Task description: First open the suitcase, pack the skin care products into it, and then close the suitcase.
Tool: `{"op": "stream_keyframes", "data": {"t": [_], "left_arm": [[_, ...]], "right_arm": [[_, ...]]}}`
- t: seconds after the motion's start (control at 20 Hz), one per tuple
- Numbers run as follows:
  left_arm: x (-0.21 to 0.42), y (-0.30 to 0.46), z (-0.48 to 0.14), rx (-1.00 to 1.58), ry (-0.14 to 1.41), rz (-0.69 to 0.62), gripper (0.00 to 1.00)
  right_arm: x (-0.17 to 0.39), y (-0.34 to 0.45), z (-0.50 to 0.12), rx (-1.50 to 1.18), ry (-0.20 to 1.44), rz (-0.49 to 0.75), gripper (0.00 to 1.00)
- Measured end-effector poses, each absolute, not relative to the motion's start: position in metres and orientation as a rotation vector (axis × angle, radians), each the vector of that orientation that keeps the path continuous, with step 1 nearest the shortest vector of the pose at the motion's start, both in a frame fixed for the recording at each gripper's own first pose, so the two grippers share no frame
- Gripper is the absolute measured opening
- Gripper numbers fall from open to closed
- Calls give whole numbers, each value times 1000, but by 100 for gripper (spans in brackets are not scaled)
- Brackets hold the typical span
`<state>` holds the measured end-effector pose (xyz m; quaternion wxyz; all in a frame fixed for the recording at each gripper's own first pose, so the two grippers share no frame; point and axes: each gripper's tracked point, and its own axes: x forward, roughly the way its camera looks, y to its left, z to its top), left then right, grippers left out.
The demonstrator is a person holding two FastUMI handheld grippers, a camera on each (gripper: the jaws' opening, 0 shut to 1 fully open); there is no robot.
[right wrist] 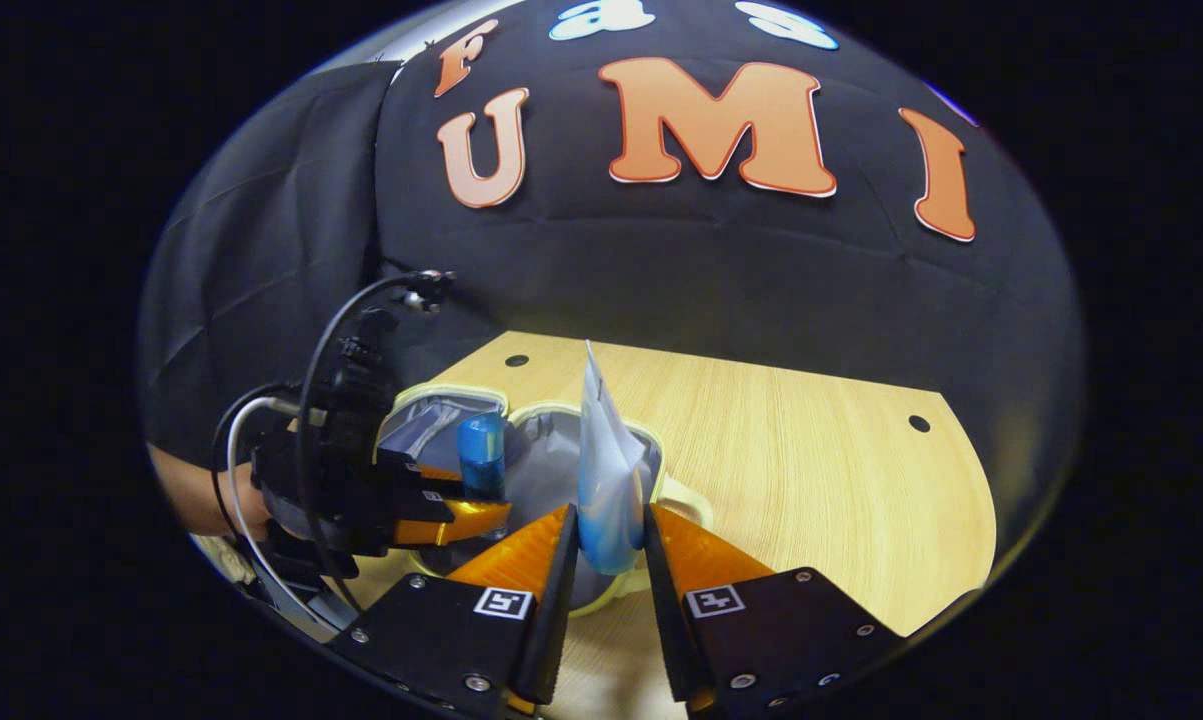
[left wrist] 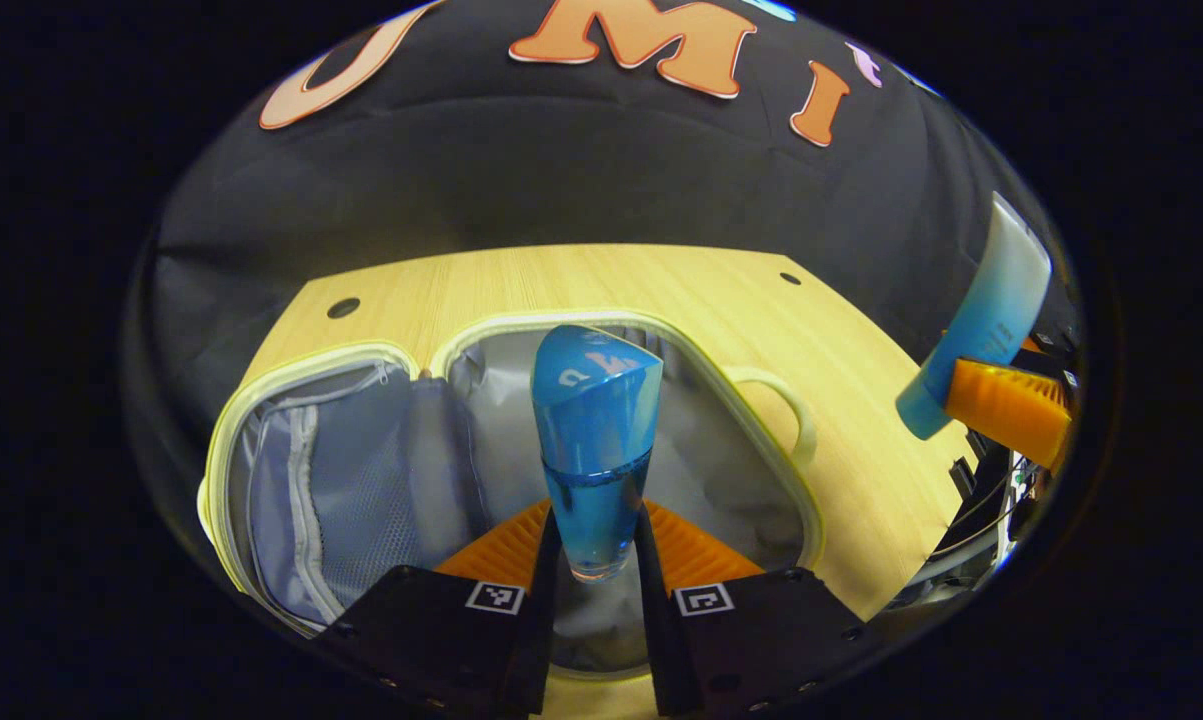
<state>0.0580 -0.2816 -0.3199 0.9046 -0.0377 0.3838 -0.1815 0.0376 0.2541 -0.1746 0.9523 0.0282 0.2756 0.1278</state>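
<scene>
Left tool (left wrist: 597, 545): clamped on the blue tube (left wrist: 597, 440), long axis upright, directly above the open suitcase (left wrist: 521, 330).
Right tool (right wrist: 609, 545): clamped on the pale tube (right wrist: 606, 470), held upright, farther toward the suitcase's handle side.
Nearer arm: left; a straight descent is judged sufficient.
Table (right wrist: 811, 460): carries the suitcase.

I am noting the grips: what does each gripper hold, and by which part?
The left gripper holds a blue bottle near its lower end. The right gripper holds a pale-blue tube by its lower end.
</scene>
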Motion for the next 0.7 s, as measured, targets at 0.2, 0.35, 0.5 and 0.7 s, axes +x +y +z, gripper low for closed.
{"op": "stream_keyframes", "data": {"t": [0.2,0.35,0.5,0.7], "left_arm": [[58,-288,-345,-122,900,-354,40],[64,-288,-351,-115,924,-333,41],[72,-293,-357,-65,956,-314,40],[71,-295,-371,-49,1045,-257,40]], "right_arm": [[42,256,-183,63,585,286,42],[50,254,-192,66,607,316,42],[56,254,-201,83,626,359,42],[70,253,-211,123,647,395,42]]}}
